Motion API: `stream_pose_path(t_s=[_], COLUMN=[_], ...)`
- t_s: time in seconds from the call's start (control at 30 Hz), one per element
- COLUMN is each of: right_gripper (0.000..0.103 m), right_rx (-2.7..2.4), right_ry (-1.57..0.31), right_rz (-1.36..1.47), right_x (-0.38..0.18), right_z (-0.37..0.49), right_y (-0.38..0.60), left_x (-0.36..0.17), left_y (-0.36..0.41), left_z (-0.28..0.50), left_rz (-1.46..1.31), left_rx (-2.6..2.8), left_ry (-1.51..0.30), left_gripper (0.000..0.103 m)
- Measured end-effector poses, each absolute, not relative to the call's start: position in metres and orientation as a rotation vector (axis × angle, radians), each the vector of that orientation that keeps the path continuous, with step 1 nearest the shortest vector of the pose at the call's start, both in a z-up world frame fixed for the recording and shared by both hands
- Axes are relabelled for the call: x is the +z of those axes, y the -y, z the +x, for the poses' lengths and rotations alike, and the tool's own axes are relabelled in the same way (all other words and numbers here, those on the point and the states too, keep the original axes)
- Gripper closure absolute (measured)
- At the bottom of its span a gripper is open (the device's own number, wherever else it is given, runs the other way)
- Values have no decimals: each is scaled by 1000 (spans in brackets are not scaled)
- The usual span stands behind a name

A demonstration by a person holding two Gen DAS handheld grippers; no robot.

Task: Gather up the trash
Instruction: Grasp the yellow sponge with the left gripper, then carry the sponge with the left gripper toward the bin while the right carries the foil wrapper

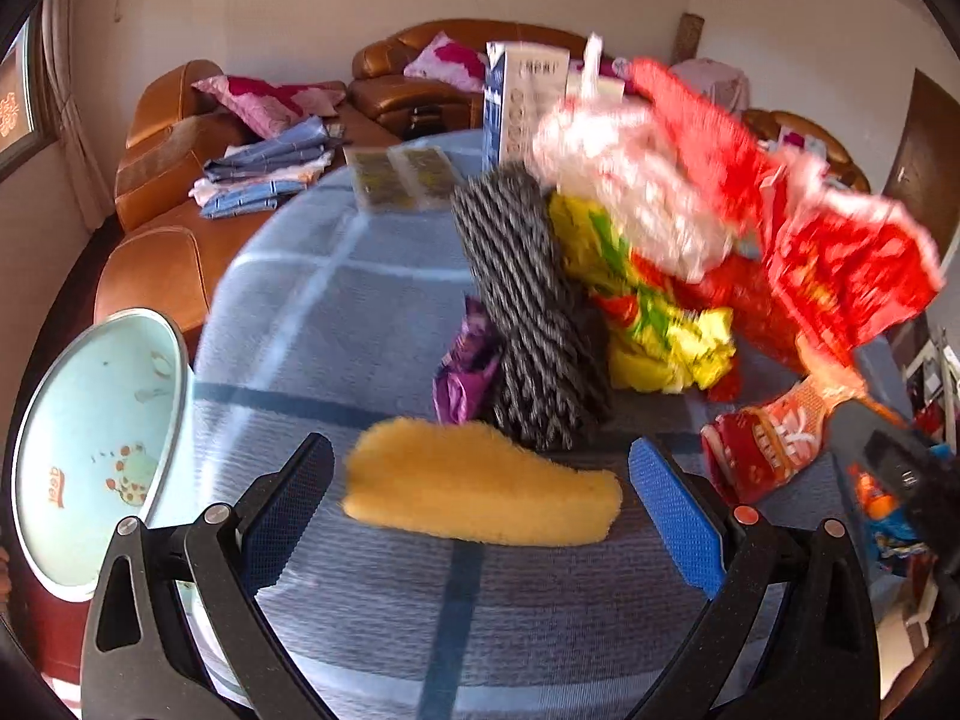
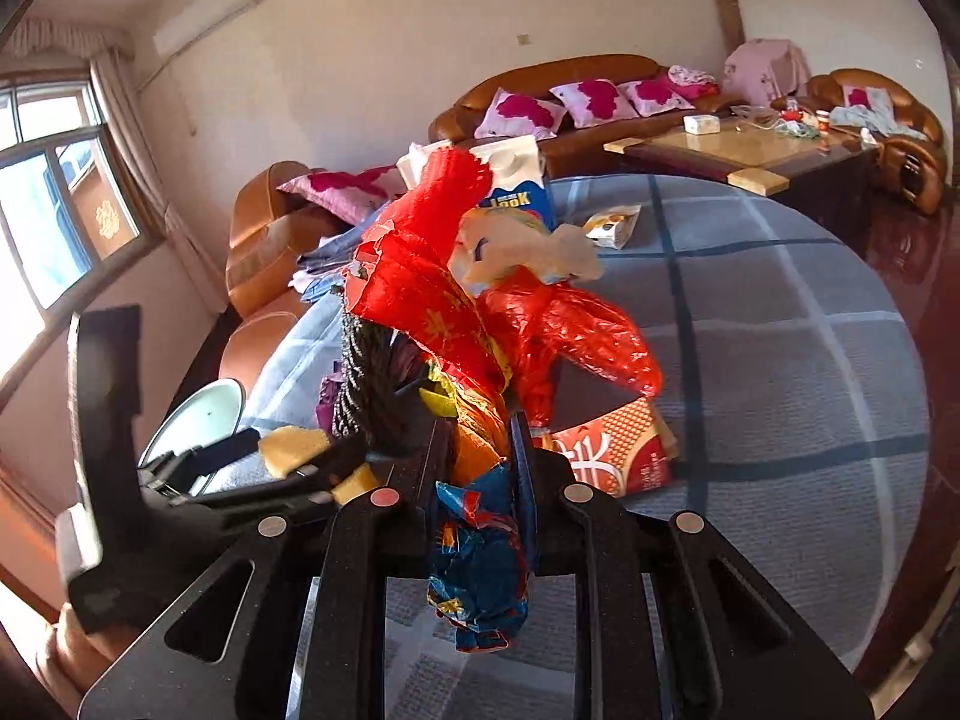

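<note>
Right wrist view: right claw [image 2: 474,450] pinched narrow on bunched wrappers [image 2: 432,306], light, crinkly, slippery, so grip low at the gather; left claw [image 1: 480,480] wide w/ soft yellow sponge [image 1: 480,489] between its pads, untouched

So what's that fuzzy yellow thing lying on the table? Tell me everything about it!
The fuzzy yellow thing looks like a fleecy shoe insole: long and flat, wider at its left end, narrowing to a rounded end on the right. Its pile is soft and golden. It lies flat on the blue checked tablecloth, between the open fingers of the left claw, which do not touch it. Behind it stands a black foam net sleeve; whether they touch is unclear.
</note>
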State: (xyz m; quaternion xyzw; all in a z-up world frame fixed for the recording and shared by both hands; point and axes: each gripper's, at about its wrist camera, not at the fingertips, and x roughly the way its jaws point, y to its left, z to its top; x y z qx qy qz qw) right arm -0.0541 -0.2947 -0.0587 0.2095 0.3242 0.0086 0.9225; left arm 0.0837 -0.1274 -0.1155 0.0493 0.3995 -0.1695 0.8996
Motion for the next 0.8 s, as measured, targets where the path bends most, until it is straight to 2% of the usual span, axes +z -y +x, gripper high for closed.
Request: stream_pose_path(t_s=[0.1,0.33,0.53,0.8], right_gripper=[83,83,83,83], right_rx=[17,7,-5,-8], right_ry=[-671,-678,-675,-665], right_rz=[440,444,441,432], right_x=[-60,-62,-60,-54], right_z=[-53,-51,-52,-57], right_y=[298,297,295,289], left_x=[-124,-122,-118,-109], left_y=[129,125,114,99], left_z=[85,81,76,60], left_rz=[106,120,88,53], left_rx=[-343,-352,-375,-415], left_ry=[-837,-814,-811,-783], left_gripper=[9,28,39,44])
